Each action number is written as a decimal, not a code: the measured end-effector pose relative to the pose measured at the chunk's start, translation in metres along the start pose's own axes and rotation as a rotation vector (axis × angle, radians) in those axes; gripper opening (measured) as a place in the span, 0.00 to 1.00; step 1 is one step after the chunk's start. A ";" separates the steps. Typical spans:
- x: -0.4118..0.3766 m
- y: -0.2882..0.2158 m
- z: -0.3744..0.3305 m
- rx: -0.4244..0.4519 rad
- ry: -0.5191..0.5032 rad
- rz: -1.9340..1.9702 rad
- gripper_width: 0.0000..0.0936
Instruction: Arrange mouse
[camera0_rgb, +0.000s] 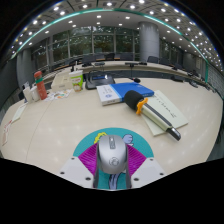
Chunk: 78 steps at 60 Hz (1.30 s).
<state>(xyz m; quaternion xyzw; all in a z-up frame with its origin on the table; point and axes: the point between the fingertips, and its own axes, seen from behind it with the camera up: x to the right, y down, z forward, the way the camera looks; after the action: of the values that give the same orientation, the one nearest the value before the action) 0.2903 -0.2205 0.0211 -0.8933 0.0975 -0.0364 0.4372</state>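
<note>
A grey computer mouse (112, 152) sits lengthwise between my gripper's (112, 172) two fingers, its front pointing away from me. The magenta pads (90, 160) press against its left and right sides, so the gripper is shut on it. A teal round mat (143, 148) shows behind and beside the mouse on the pale tabletop (60, 125). I cannot tell whether the mouse rests on it or is held just above it.
Beyond the fingers lie a blue book (128, 91) on white papers, an orange-and-black tool (137, 104), and a cream sheet with a black bar (163, 112). Boxes and small items (42, 88) stand at the far left. Office desks and monitors fill the background.
</note>
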 end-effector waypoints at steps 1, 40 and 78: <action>0.002 0.003 0.002 -0.003 -0.002 0.001 0.39; -0.002 0.008 -0.155 0.039 0.095 -0.029 0.92; -0.076 0.087 -0.420 0.123 0.126 -0.087 0.91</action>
<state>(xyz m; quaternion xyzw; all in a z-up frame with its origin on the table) 0.1403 -0.5820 0.2129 -0.8642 0.0838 -0.1174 0.4820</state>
